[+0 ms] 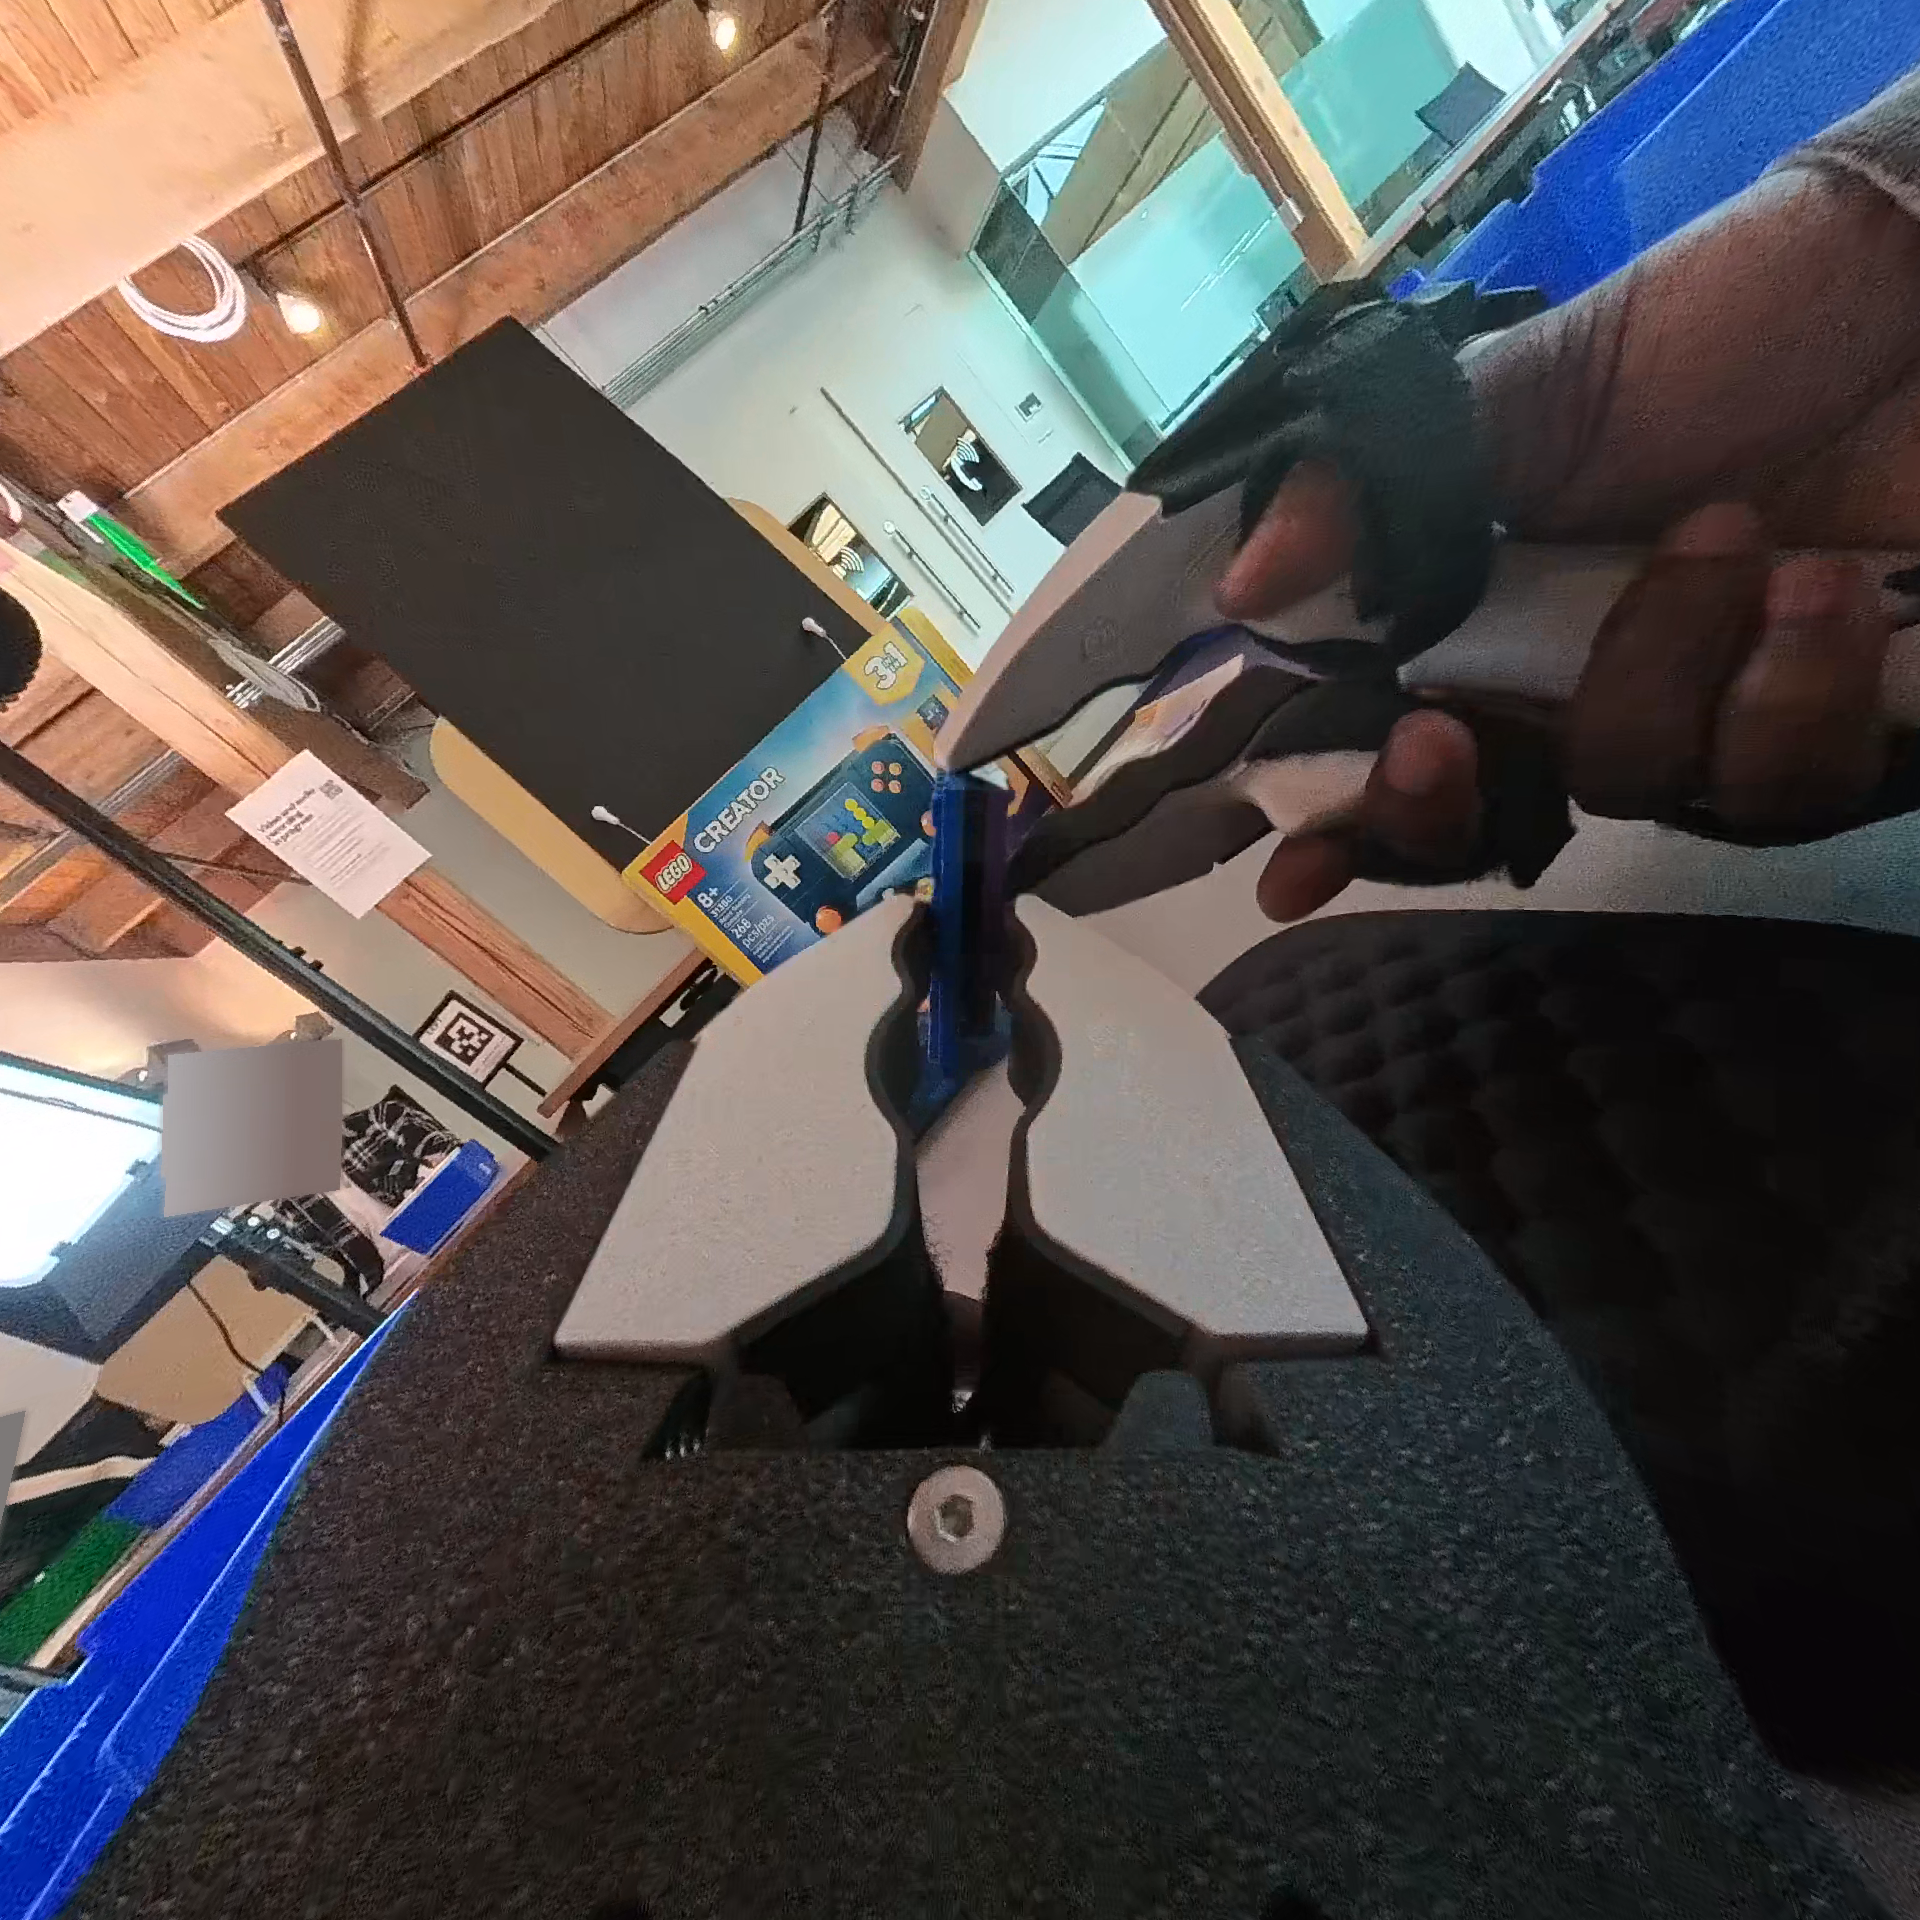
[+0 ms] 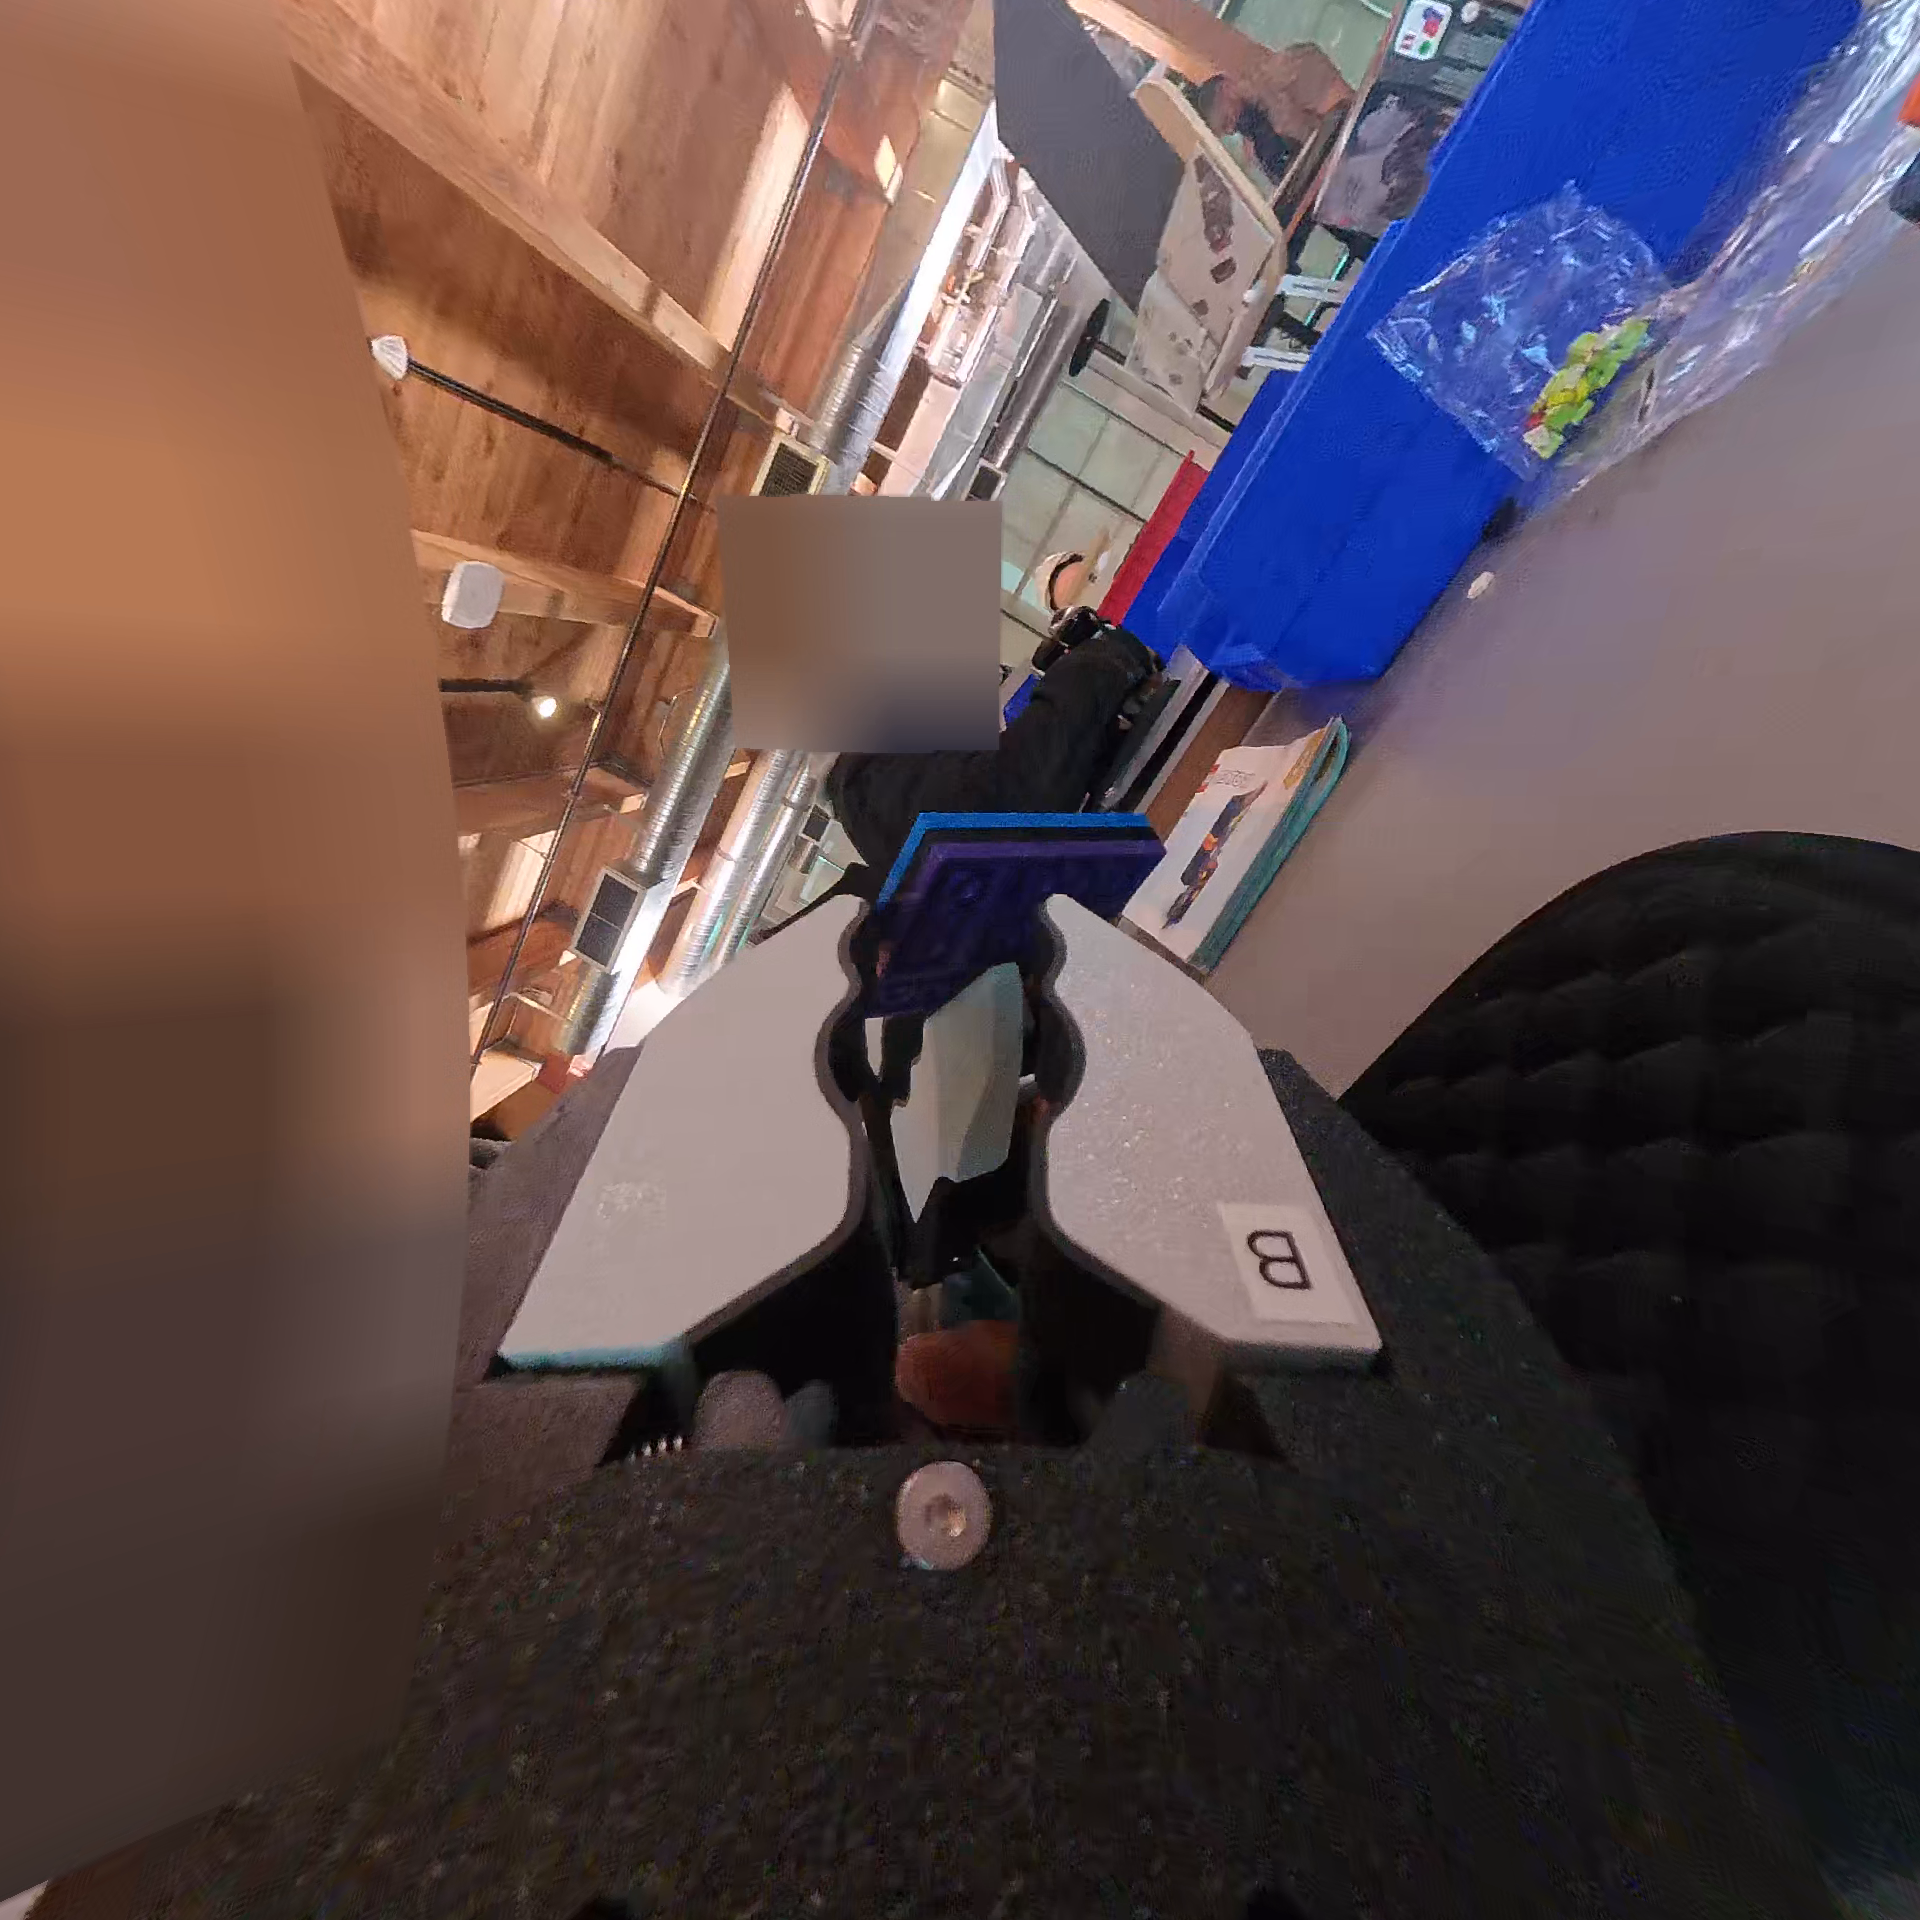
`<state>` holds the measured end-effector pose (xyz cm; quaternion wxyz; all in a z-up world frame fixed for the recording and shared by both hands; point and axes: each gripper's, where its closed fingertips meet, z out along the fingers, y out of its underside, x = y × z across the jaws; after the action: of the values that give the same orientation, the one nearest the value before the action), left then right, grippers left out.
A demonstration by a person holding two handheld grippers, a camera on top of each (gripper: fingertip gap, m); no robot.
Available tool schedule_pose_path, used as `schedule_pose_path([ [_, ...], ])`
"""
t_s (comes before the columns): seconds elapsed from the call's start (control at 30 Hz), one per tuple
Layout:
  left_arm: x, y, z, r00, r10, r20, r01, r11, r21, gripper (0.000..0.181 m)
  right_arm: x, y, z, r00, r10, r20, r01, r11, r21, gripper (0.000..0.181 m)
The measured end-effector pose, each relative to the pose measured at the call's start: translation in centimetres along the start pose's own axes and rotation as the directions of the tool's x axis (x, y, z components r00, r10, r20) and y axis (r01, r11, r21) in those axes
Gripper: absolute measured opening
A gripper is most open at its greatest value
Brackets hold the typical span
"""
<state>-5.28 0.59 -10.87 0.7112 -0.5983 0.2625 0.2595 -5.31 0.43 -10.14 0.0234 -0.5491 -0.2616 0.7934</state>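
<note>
A flat stack of bricks, blue, black and purple (image 1: 958,883), is held up in the air between both grippers. My left gripper (image 1: 964,914) is shut on its lower end, and I see the stack edge-on. My right gripper (image 1: 987,821), gripped by a person's hand (image 1: 1662,623), comes in from the right with its tips on either side of the stack's upper end. In the right wrist view the right gripper (image 2: 951,914) is shut on the purple face of the stack (image 2: 1018,862). A finger of the left gripper (image 2: 966,1081) shows below it.
A toy brick box (image 1: 821,810) leans by a black panel (image 1: 520,582). On the grey table (image 2: 1610,675) lie a booklet (image 2: 1247,831) and a clear bag of green bricks (image 2: 1538,343) beside blue bins (image 2: 1351,499). A person in black (image 2: 997,769) sits behind.
</note>
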Motion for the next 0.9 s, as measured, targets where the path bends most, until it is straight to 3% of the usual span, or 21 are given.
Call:
schedule_pose_path([
  [0.1, -0.2, -0.2, -0.3, 1.0, 0.006, 0.004, -0.006, 1.0, 0.019, 0.011, -0.4, 0.1, -0.2, 0.999, -0.007, 0.031, 0.007, 1.0, 0.006, 0.02],
  [0.13, -0.4, -0.3, -0.5, 0.999, -0.035, -0.004, 0.035, 0.999, 0.028, 0.012, -0.7, 0.0, -0.4, 0.998, -0.018, 0.056, 0.017, 1.0, 0.019, 0.0],
  [0.2, 0.6, -2.0, -0.5, 0.994, -0.072, -0.083, 0.079, 0.993, 0.089, 0.011, 1.3, 1.0, -0.4, 0.987, -0.141, -0.072, 0.139, 0.99, -0.033, 0.0],
  [0.27, -0.1, -2.0, 0.0, 0.998, 0.067, -0.004, -0.067, 0.996, 0.052, 0.011, 0.7, 1.8, -0.1, 0.991, -0.128, -0.024, 0.127, 0.991, -0.047, 0.0],
  [0.33, -0.8, -0.4, 0.6, 0.992, -0.117, -0.036, 0.116, 0.993, -0.019, 0.011, 0.2, 1.0, -0.8, 0.995, -0.095, 0.019, 0.095, 0.995, -0.024, 0.0],
  [0.37, -1.1, 0.2, 0.6, 0.965, -0.255, -0.056, 0.253, 0.967, -0.033, 0.011, 0.5, 0.5, -1.3, 0.988, -0.156, -0.016, 0.155, 0.987, -0.033, 0.023],
  [0.43, -1.0, 0.4, 0.6, 0.85, -0.511, -0.126, 0.509, 0.859, -0.053, 0.012, 1.6, -0.1, -2.2, 0.908, -0.395, -0.142, 0.381, 0.917, -0.118, 0.042],
  [0.47, -0.6, 0.3, 0.6, 0.76, -0.625, -0.178, 0.622, 0.779, -0.082, 0.012, 2.1, -0.4, -2.5, 0.826, -0.528, -0.198, 0.497, 0.848, -0.185, 0.058],
  [0.5, -0.3, 0.0, 0.6, 0.655, -0.719, -0.231, 0.717, 0.689, -0.108, 0.011, 2.5, -0.8, -2.7, 0.725, -0.649, -0.23, 0.599, 0.759, -0.254, 0.071],
  [0.57, 0.7, -0.7, 0.4, 0.385, -0.849, -0.361, 0.844, 0.482, -0.233, 0.012, 2.1, -1.0, -2.9, 0.589, -0.79, -0.169, 0.721, 0.609, -0.33, 0.075],
  [0.63, 1.0, -1.8, -0.1, 0.11, -0.882, -0.458, 0.889, 0.294, -0.351, 0.011, 1.0, -0.9, -2.8, 0.64, -0.767, -0.051, 0.716, 0.619, -0.321, 0.064],
  [0.7, 0.6, -2.0, -0.1, -0.063, -0.876, -0.478, 0.903, 0.154, -0.402, 0.011, -0.3, -0.8, -2.6, 0.761, -0.644, 0.077, 0.636, 0.719, -0.278, 0.053],
  [0.77, 0.8, -1.7, 0.0, -0.135, -0.87, -0.473, 0.888, 0.106, -0.447, 0.011, -0.9, -0.5, -2.3, 0.829, -0.538, 0.154, 0.559, 0.784, -0.27, 0.042],
  [0.9, 1.6, -1.5, 0.3, -0.113, -0.879, -0.462, 0.875, 0.132, -0.465, 0.011, -0.6, 0.0, -1.8, 0.86, -0.486, 0.157, 0.511, 0.819, -0.263, 0.043],
])
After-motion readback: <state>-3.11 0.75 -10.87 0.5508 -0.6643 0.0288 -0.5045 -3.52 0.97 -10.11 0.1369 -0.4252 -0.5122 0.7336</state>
